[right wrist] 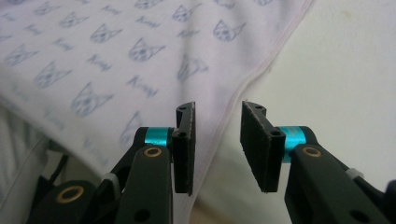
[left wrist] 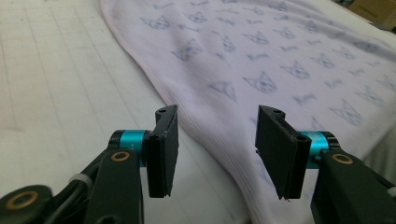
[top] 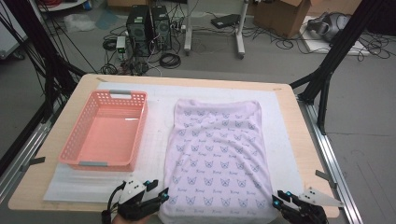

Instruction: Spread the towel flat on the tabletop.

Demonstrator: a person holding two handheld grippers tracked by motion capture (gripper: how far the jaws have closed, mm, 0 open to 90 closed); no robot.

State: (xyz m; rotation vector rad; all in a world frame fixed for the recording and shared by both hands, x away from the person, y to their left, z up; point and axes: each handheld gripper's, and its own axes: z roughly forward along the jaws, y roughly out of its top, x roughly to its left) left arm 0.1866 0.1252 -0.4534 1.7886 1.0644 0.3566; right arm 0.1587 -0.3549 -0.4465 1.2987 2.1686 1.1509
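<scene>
A pale pink cloth [top: 217, 149] printed with small blue cat faces lies spread flat on a white mat [top: 154, 149]. My left gripper [top: 158, 187] hovers at the cloth's near left corner. In the left gripper view the left gripper [left wrist: 217, 140] stands open, and the cloth [left wrist: 280, 56] passes below the gap, its hem under the left jaw, untouched by the pads. My right gripper [top: 279, 198] is at the near right corner. In the right gripper view the right gripper [right wrist: 217, 135] is open too, with the hem of the cloth [right wrist: 116, 56] running beneath its left jaw.
A pink plastic basket [top: 142, 122] with nothing in it stands on the mat left of the cloth. The wooden table [top: 42, 177] ends close behind both grippers. Computers, cables and boxes lie on the floor beyond the far edge.
</scene>
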